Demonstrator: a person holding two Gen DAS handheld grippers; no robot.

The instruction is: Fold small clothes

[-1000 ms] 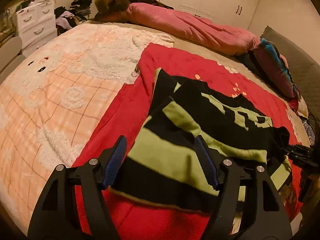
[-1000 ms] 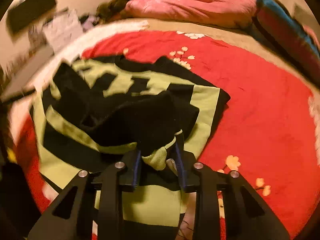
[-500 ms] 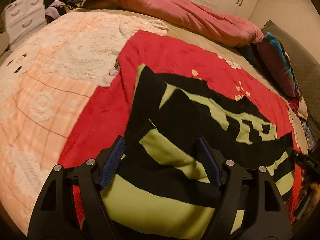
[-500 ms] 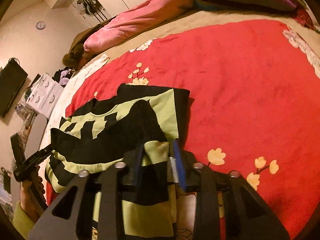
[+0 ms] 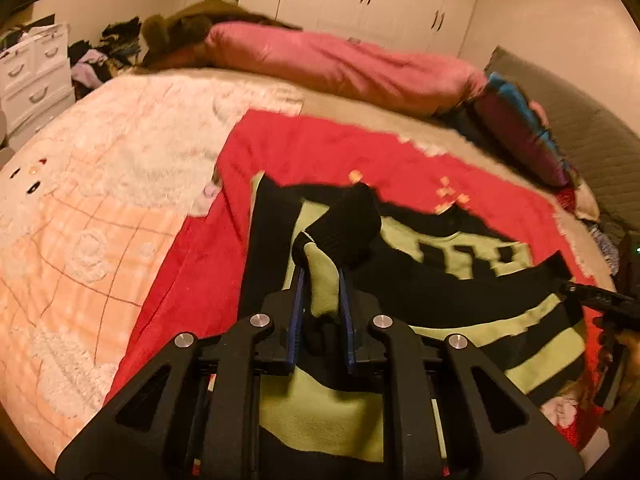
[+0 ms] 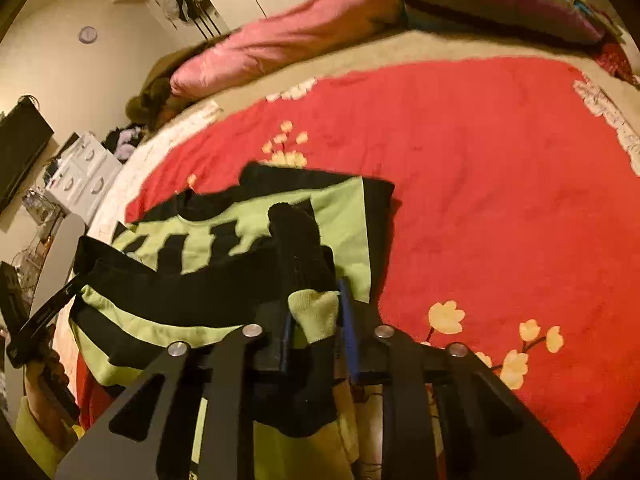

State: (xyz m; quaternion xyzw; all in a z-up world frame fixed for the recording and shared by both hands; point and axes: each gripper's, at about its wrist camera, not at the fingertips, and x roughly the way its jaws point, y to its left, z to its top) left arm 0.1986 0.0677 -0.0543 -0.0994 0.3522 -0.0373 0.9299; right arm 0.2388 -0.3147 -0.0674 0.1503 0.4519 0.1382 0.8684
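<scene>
**One sweater, two grippers, each closing on a sleeve**

One small sweater (image 5: 460, 276), striped in black and green, is laid on one red blanket (image 5: 320, 152), near the front edge of the bed (image 5: 360, 104). It is seen from both wrist views. Two sleeves are counted, and each ends in a black cuff.

The left gripper (image 5: 322, 276) is seen with its jaws closing, and the green part of the left sleeve (image 5: 320, 280) is pressed between the two blue pads. Its black cuff (image 5: 344, 228) stands up above the fingertips.

The right gripper (image 6: 316, 312) is also closing, and the green part of the right sleeve (image 6: 314, 314) is held between its pads. The black cuff (image 6: 300, 248) of this sleeve is raised over the sweater body.

In the right wrist view, the left gripper and the hand (image 6: 40, 372) that holds it are seen at the left edge of the picture.

On the bed are counted further: one peach blanket (image 5: 100, 220) with white patches beside the red one, one pink duvet (image 5: 340, 64) at the far edge, and one striped pillow (image 5: 520, 128) at the far right corner. One white drawer unit (image 5: 32, 72) is seen beside the bed.
</scene>
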